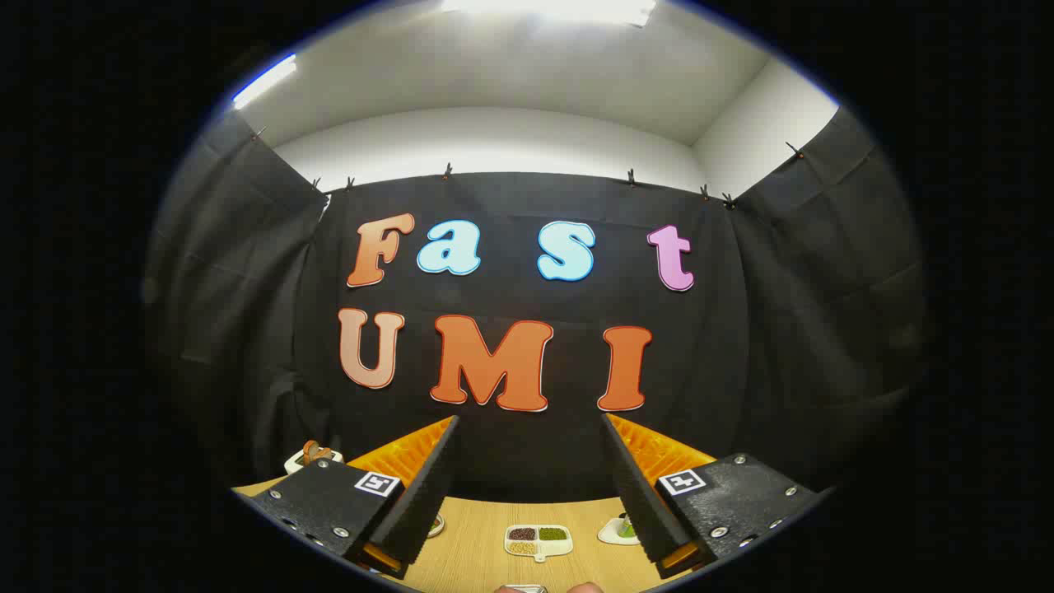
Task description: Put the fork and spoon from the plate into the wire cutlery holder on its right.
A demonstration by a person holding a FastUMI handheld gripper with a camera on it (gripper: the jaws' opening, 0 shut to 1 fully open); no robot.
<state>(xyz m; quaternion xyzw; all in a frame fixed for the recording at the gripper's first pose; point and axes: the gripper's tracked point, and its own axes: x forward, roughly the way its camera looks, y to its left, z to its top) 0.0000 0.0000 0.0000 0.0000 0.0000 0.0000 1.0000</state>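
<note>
Gripper [527,428] fingers wide apart, empty, above wooden table [473,543].

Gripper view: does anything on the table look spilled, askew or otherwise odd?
Nothing stands out. The gripper is open and raised, holding nothing. Beyond the fingers, a divided dish sits level on the wooden table, its fillings each within their own compartments.

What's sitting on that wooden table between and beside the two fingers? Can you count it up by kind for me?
Gripper fingers are open, holding nothing, above the table.
Divided dish of beans or grains: 1
White dish with something green: 1
White dish with a brown thing: 1
Partly hidden small dish: 1
Total: 4 dishes
</note>
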